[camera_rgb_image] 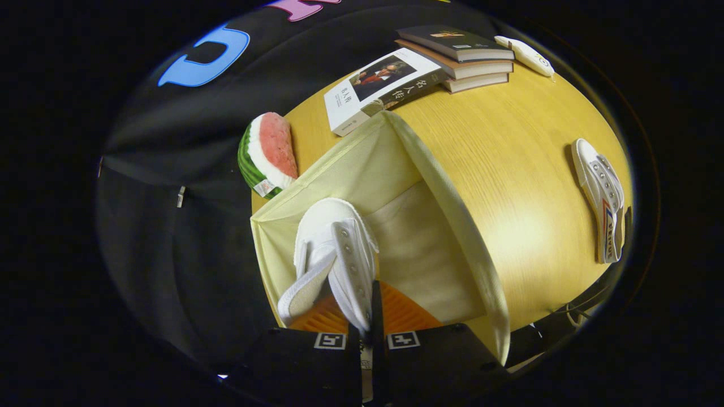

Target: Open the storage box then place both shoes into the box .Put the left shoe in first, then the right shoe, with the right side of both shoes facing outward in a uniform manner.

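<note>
Two shoes, one pinched between the claw's fingers (370, 322) and one (602, 200) far beyond; one box (447, 203), four books (452, 53), one watermelon slice (266, 155).

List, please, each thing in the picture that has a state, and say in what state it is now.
Storage box: open, a shoe partly inside.
Held shoe: gripped by its upper edge, over the open box.
Gripper: shut on the held shoe.
Second shoe: lying on the table, apart from the box.
Books: closed, stacked.
Watermelon slice: beside the box.
</note>
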The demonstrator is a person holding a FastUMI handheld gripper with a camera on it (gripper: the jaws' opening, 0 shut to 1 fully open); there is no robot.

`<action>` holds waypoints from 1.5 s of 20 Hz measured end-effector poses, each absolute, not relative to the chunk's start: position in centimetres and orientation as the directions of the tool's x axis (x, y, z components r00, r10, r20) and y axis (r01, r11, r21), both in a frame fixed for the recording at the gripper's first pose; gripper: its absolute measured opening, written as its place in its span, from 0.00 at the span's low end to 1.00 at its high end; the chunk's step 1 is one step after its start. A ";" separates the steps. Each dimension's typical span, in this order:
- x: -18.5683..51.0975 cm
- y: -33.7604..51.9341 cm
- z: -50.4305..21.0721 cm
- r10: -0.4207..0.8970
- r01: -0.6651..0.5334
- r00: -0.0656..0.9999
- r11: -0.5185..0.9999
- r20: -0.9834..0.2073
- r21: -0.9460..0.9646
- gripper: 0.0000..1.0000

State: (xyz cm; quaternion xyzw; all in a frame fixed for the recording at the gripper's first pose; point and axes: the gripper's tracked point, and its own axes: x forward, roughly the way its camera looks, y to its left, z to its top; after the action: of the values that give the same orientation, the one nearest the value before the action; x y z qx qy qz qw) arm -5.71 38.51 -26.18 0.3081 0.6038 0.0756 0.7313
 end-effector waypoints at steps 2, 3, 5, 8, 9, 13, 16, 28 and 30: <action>-6.3 39.6 -25.7 0.538 0.244 0.239 0.773 -0.809 0.586 0.30; -6.3 40.2 -25.2 0.574 0.246 0.234 0.746 -0.785 0.619 0.51; -5.8 40.8 -24.3 0.613 0.236 0.243 0.715 -0.752 0.659 0.72; -5.4 39.7 -22.8 0.618 0.192 0.266 0.718 -0.740 0.669 0.97; -5.3 39.0 -22.4 0.615 0.180 0.276 0.721 -0.738 0.669 0.97; -5.5 35.7 -20.2 0.620 0.100 0.287 0.738 -0.730 0.667 0.98; -5.5 31.8 -18.5 0.604 -0.021 0.330 0.773 -0.725 0.634 0.98; -7.9 9.4 -21.9 0.339 -0.164 0.557 0.940 -0.758 0.300 0.98; -9.0 5.9 -23.6 0.288 -0.134 0.556 0.957 -0.779 0.258 0.98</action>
State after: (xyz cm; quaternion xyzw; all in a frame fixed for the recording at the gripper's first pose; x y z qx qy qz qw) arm -9.02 5.93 -23.64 0.0845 0.4554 0.1201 0.8781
